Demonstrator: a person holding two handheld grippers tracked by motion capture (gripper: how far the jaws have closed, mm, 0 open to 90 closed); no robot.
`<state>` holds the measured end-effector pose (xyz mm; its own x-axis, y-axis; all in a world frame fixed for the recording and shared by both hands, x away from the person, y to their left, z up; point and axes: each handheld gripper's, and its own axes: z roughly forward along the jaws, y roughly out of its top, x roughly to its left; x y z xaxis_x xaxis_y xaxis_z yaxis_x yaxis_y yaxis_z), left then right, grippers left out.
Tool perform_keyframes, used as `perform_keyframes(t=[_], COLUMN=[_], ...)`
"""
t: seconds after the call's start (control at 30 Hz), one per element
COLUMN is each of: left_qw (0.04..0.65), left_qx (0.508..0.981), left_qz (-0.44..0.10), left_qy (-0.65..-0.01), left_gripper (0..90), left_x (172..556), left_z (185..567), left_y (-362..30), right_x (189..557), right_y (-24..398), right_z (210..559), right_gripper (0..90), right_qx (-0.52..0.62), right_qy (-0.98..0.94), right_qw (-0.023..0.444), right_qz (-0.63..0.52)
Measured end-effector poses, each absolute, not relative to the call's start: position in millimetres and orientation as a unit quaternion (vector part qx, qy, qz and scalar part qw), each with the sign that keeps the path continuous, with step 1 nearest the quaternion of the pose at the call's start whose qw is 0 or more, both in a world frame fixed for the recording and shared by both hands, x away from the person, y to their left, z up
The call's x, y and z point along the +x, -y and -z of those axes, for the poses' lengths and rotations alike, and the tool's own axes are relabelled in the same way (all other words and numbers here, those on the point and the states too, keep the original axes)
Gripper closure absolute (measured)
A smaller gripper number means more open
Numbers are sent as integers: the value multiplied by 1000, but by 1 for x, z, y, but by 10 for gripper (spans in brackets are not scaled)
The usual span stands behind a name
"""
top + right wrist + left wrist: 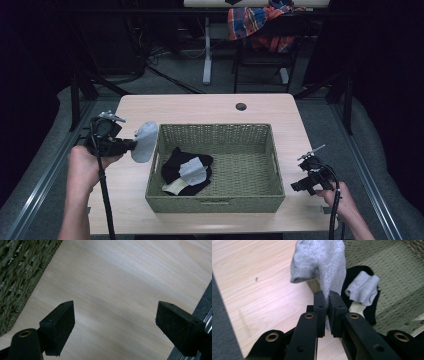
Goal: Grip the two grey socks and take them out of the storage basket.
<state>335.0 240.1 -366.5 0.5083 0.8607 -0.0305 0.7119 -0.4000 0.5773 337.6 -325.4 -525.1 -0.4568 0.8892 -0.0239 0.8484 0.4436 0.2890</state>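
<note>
Your left hand-held gripper [326, 296] pinches a grey sock [145, 141] by one end, held above the surface [130, 112] just left of the basket [216, 202]. It looks light, limp, non-slip; a fold near the cuff should hold. Your right hand-held gripper [115, 315] stands spread, empty.

Grey sock [319, 263] hangs limp, pinched, just outside the basket's [272, 150] left wall

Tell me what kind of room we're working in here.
Probably a lab or office workspace rigged for recording: a light wood desk with a cable hole, dark curtains around it, cables on the carpet, and a plaid shirt draped over a chair behind.
</note>
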Motion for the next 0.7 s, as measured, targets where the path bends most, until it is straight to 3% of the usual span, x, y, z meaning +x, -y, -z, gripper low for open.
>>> perform_keyframes(t=[0.7], left_qw=[250], left_qx=[789], left_qz=[-134], left_qy=[-545], left_gripper=[857], left_x=[340], left_z=[395], left_y=[-287], right_x=[337], right_y=[324], right_z=[525], right_gripper=[153], right_qx=[507], right_qy=[-850], right_qw=[83], right_qz=[-117])
